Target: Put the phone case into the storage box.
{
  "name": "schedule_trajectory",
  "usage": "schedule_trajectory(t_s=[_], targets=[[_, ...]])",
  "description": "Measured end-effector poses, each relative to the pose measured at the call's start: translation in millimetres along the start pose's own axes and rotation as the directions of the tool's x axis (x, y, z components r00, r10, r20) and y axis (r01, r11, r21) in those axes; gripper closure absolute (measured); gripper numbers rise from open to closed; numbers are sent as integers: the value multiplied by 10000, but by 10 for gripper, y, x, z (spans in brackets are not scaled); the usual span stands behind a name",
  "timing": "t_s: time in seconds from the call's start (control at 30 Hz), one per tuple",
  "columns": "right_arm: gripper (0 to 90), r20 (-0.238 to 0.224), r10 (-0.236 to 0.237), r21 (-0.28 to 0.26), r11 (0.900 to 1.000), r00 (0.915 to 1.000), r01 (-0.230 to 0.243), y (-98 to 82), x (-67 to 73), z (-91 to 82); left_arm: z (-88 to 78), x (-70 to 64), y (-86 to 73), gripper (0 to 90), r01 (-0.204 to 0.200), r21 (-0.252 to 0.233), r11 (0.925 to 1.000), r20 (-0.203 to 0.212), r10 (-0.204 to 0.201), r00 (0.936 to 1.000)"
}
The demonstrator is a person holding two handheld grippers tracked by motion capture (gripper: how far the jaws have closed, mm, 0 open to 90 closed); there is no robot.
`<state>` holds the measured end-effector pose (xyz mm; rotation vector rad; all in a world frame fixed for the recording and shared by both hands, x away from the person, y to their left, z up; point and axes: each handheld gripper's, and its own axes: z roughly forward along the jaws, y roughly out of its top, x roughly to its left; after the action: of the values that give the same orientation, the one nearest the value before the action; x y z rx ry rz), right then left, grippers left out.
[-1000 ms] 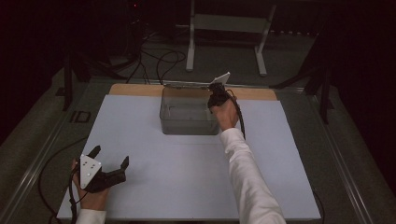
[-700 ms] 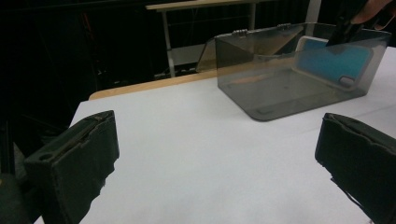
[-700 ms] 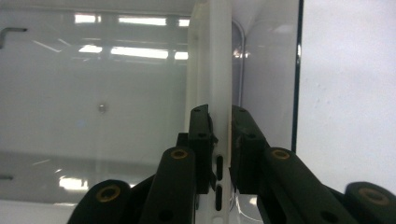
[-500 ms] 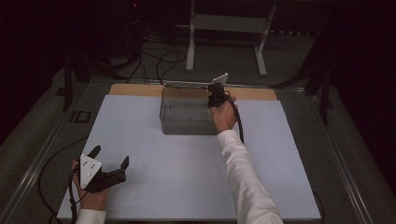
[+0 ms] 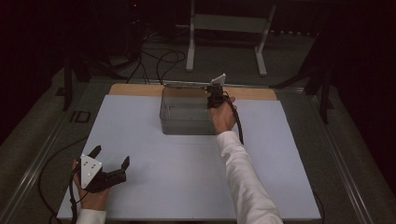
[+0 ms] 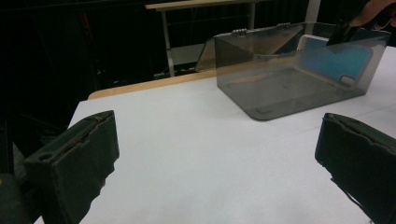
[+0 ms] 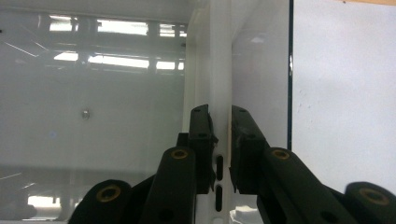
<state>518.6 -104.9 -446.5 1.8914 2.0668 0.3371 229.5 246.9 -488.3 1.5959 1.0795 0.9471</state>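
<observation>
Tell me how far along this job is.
Done: the clear box stands with its lid open. In hand: the right gripper is clamped on a phone case standing on edge inside the box. Left: releasing it. The left gripper rests open on the table.

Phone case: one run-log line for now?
right gripper: shut on phone case | case: upright inside clear box | left gripper: open, idle on table

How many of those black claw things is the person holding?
2. The left gripper rests open near the table's front left corner. The right gripper is at the clear box farther back, shut on a white phone case standing inside it.
</observation>
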Motion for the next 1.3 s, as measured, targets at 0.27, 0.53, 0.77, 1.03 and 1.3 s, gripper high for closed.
schedule_trajectory(t_s=[0.27,0.53,0.77,1.03,1.3], targets=[[744,-150,-59,-62,10000,9999,58,-7,15,-14,0,-2,-1,2,-6,14,10000,0,6,10000],[720,-272,-134,-182,9998,9995,129,-12,1,-50,-9,1,-6,2,14,24,10000,-43,-14,10000],[695,-428,-167,-227,9996,9989,158,-15,-10,-99,-4,-3,-5,2,-34,44,10000,-15,34,10000],[664,-345,-401,-334,9987,9986,389,-31,15,-143,-4,-8,-4,2,-43,38,10000,2,43,10000],[599,-529,-630,-736,9955,9966,590,-41,14,-215,1,-15,-4,2,-46,27,10000,11,46,10000]])
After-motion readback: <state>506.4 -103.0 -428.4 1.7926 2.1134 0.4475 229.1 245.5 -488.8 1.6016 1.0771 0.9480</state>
